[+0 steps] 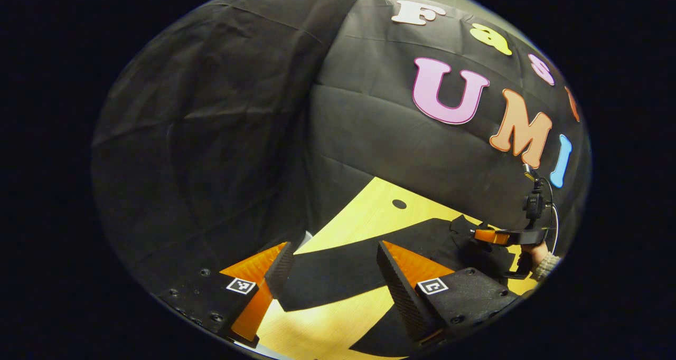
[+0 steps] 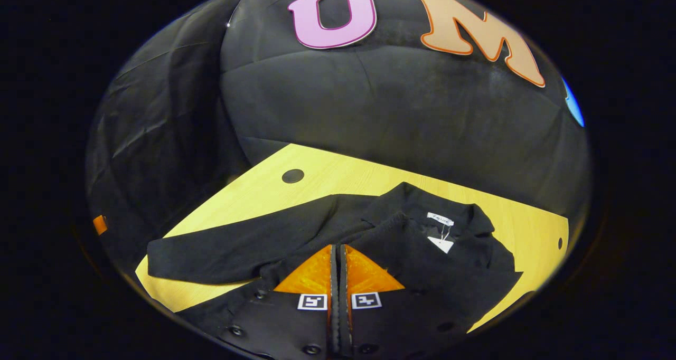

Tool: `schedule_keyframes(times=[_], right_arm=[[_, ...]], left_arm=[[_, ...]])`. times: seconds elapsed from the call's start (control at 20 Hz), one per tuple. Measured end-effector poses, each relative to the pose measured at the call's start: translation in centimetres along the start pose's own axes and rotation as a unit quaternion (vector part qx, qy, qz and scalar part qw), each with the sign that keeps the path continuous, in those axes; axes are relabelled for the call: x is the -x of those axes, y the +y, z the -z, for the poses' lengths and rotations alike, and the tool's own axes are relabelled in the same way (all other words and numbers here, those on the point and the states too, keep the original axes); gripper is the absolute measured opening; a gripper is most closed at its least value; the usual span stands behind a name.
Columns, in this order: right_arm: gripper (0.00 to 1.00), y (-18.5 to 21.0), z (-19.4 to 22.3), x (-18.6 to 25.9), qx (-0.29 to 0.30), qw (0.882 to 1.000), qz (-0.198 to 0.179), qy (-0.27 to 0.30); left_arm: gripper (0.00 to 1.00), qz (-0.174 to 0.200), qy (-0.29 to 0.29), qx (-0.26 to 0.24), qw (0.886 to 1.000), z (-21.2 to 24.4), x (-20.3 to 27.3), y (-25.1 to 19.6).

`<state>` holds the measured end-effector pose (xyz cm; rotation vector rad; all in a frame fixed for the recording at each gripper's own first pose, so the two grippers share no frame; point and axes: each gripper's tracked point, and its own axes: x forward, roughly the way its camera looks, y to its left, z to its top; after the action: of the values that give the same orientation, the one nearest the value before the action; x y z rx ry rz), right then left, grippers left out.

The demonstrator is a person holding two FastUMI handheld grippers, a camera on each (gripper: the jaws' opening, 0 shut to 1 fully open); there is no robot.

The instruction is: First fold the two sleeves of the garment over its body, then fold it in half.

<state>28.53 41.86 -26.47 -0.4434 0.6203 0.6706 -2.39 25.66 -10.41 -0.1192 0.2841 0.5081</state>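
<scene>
A black long-sleeved garment (image 2: 454, 265) lies on the wooden table (image 2: 338, 178), collar and white label (image 2: 440, 219) toward the wall. One sleeve (image 2: 211, 252) stretches out flat to the left in the right gripper view. My right gripper (image 2: 338, 248) is shut, its tips pinching a fold of the cloth near the shoulder. In the left gripper view that same gripper (image 1: 478, 236), held by a hand (image 1: 538, 253), has the cloth bunched up at its tips. My left gripper (image 1: 334, 249) hangs open just above the outstretched sleeve (image 1: 338, 267), which passes between its fingers untouched.
The black cloth wall (image 1: 237, 138) closes the table off at the back and at the side. The tabletop has a round hole (image 2: 292, 176) near the far corner and a smaller one (image 2: 560, 242) at the right. Bare wood (image 1: 322, 318) shows below the sleeve.
</scene>
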Motion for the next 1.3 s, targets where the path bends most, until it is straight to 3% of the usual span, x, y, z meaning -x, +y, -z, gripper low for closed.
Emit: schedule_keyframes(times=[0.15,0.2,0.25,0.4,0.6,0.85,1.1,1.3], right_arm=[[0.03,1.3,-0.2,-0.9,-0.034,0.999,-0.028,0.001],[0.1,1.5,-0.2,-0.7,-0.051,0.998,-0.027,0.004],[0.29,1.5,-0.3,-1.1,-0.067,0.998,-0.023,0.005],[0.98,1.0,-1.1,-0.7,-0.076,0.997,-0.006,-0.008],[0.94,0.3,-2.0,0.9,-0.046,0.998,0.008,-0.03],[0.95,-1.0,-2.8,3.7,-0.06,0.996,0.015,-0.069],[0.98,-4.9,-4.9,12.6,-0.066,0.987,0.076,-0.127],[0.98,-9.9,-4.1,18.8,-0.103,0.973,0.126,-0.162]], left_arm=[[0.95,0.001,0.007,-0.001,1.0,0.7,-0.4,-0.2],[0.95,-0.001,0.009,-0.006,1.0,1.1,-0.6,-0.1],[0.95,-0.002,0.013,-0.011,1.0,1.5,-0.9,-0.1],[0.95,-0.002,0.026,-0.024,0.999,3.2,-1.2,0.9],[0.95,-0.003,0.039,-0.029,0.999,4.3,-2.3,0.7],[0.95,-0.009,0.072,-0.055,0.996,6.8,-3.4,1.8],[0.95,-0.025,0.095,-0.092,0.991,8.8,-5.0,2.8],[0.95,-0.029,0.13,-0.095,0.987,11.3,-6.4,3.0]])
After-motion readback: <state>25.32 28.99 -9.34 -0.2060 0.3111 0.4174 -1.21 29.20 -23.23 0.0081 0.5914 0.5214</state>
